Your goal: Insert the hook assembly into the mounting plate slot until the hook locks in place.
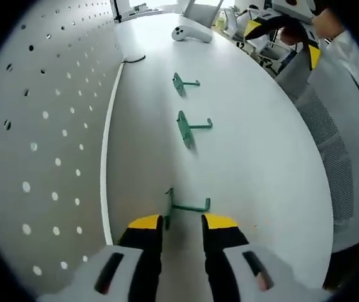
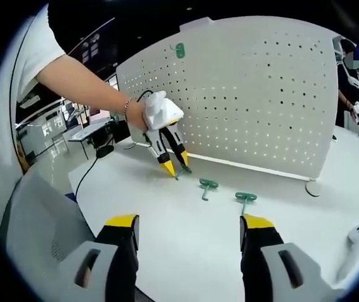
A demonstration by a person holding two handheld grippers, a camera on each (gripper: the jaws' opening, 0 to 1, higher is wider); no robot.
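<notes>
a left gripper hangs low over a white table, its yellow-tipped jaws apart and bracketing the nearest of three green hooks, which lies flat between the tips without being pinched. beyond it, a second hook rests mid-table and a third hook lies farther off, the three strung out in a loose line alongside the foot of a white pegboard that stands upright at the table's left edge. at the far end of the table lies a white handheld controller. from the right gripper view, the right gripper hovers released, jaws spread wide with nothing between them, well back from the work. a fourth green hook is already seated high on the pegboard near its upper left corner. a person's hand carries the left gripper down to the hook beside the board.
</notes>
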